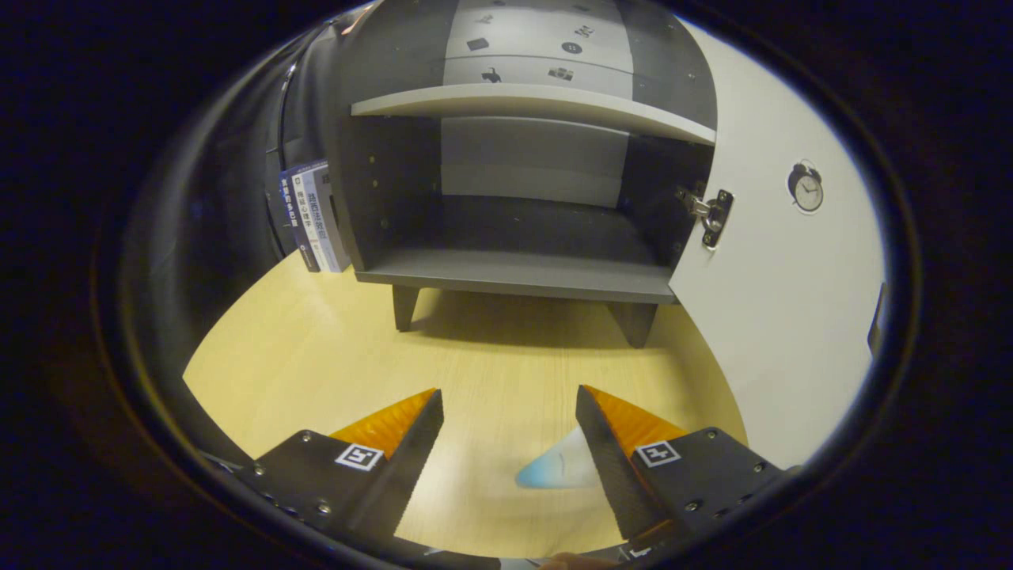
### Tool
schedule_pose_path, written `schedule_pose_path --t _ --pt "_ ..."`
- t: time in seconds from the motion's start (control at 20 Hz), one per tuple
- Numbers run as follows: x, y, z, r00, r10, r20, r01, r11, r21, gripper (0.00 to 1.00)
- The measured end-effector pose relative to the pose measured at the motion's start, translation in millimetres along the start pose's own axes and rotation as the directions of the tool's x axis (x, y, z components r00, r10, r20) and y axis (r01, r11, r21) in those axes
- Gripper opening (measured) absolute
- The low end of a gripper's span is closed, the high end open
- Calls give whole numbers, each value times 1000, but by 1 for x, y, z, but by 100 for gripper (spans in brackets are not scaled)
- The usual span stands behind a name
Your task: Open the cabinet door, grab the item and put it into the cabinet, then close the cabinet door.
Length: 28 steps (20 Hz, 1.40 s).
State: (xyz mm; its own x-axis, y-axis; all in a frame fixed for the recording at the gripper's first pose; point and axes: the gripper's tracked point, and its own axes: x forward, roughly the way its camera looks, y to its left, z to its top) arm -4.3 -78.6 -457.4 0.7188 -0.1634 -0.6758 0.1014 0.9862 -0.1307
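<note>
Table: pale wood, bare between fingers and cabinet.
Cabinet: at table's far edge, on short legs, lower shelf empty.
Door: swung wide open at cabinet's right side; could be knocked by gripper on way in.
Books: upright against cabinet's left side.
Gripper: fingers spread apart, gripping nothing.
Item: small pale-blue thing on table's near part, touching inner face of right finger, blurred. Off-centre, so closing could push or flip it away rather than catch it.
</note>
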Motion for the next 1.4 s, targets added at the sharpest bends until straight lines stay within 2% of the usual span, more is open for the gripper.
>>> schedule_pose_path --t 0.55,0.8,1.05,1.3,1.35,1.4 --pt "-6 -6 -7 1000 -8 -1 8 998 -55 100" --pt "14 -21 -33 997 -33 -62 30 998 -52 100" --pt "32 -27 -63 991 -34 -130 36 999 8 100" --pt "34 -28 -77 982 -37 -184 49 997 60 36" --pt "38 -36 -77 982 -74 -177 87 994 70 27" --pt "39 -37 -80 980 -73 -186 88 993 75 19"
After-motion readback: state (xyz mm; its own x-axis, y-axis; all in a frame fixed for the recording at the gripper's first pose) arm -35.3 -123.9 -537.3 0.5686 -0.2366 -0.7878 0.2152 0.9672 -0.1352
